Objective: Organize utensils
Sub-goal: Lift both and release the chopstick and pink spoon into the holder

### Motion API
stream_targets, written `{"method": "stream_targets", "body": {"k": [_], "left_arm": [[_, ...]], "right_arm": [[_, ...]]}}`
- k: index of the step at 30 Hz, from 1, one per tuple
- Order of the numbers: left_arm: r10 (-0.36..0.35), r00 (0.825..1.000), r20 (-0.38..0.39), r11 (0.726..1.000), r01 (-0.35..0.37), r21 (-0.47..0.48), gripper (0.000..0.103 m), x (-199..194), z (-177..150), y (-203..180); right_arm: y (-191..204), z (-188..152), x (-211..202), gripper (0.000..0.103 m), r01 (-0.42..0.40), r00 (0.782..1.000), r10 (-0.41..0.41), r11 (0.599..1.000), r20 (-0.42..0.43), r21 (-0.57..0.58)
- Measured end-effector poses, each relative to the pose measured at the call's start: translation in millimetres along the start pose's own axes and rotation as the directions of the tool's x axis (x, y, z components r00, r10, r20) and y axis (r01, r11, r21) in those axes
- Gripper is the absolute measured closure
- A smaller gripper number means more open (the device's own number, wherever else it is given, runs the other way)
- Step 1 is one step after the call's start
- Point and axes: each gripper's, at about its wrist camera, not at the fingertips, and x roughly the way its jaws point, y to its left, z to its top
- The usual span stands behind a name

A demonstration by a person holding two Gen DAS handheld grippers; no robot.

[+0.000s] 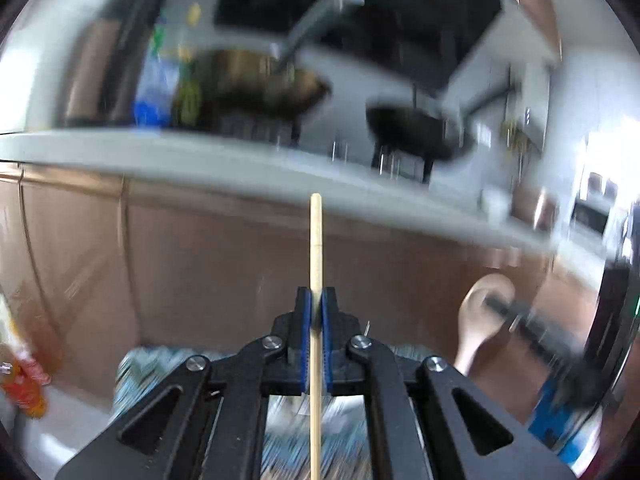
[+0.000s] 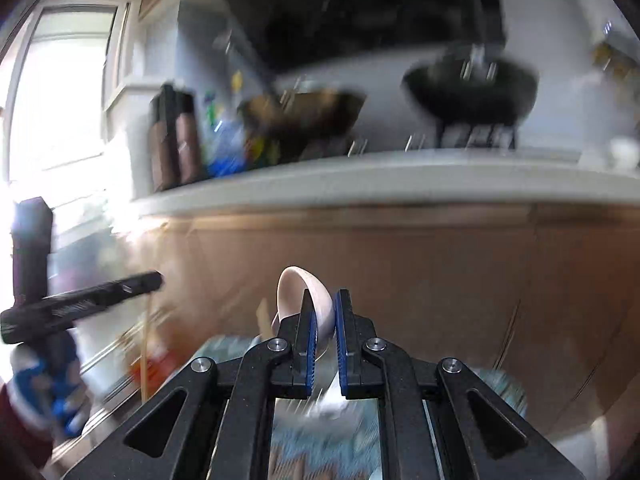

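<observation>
1. Two utensils are in hand, one per gripper. The left gripper (image 1: 316,300) has its jaws pinched tight on a thin wooden chopstick (image 1: 316,248), which stands upright between the blue pads and pokes out well above them; its lower end runs down out of view.
2. The right gripper (image 2: 325,304) has its jaws drawn narrow around a pale ceramic spoon (image 2: 304,300). The bowl of the spoon rises above the pads, tilted to the left. In the left wrist view the same spoon (image 1: 482,316) shows at lower right.
3. Handling, as a judgement: the chopstick looks light and stiff, and so thin that it could pivot or slide in the pads, so a grip near its middle seems safest. The spoon looks hard, smooth and breakable; its glaze may be slippery, and a hold on the neck just below the bowl would steady it best.
4. Hard to make out: both views are smeared by motion. Whether both pads press on the spoon or only the left one cannot be told for sure. The spoon's handle is hidden behind the fingers.
5. A white countertop (image 2: 360,184) with two dark woks (image 2: 472,88) lies beyond, above brown cabinet fronts (image 1: 200,264). No utensil holder can be picked out.
</observation>
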Motion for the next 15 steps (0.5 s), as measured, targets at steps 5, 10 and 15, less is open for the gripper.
{"method": "stream_targets", "body": {"k": [5,10,15], "left_arm": [[0.083,0.971,0.223,0.996,-0.075,-0.045,0.098,33,-2,-14],[0.157,0.954,0.255,0.988,-0.154,-0.030,0.098,89,-27,-27],[0.206,0.944,0.259,0.978,-0.207,-0.026,0.098,112,-58,-19]], "right_arm": [[13,-17,46,0.094,0.081,0.994,-0.081,0.997,0.070,0.006],[6,-45,77,0.094,0.147,0.987,-0.147,0.989,0.066,0.009],[-3,-68,93,0.094,0.174,0.983,-0.173,0.985,0.060,-0.003]]}}
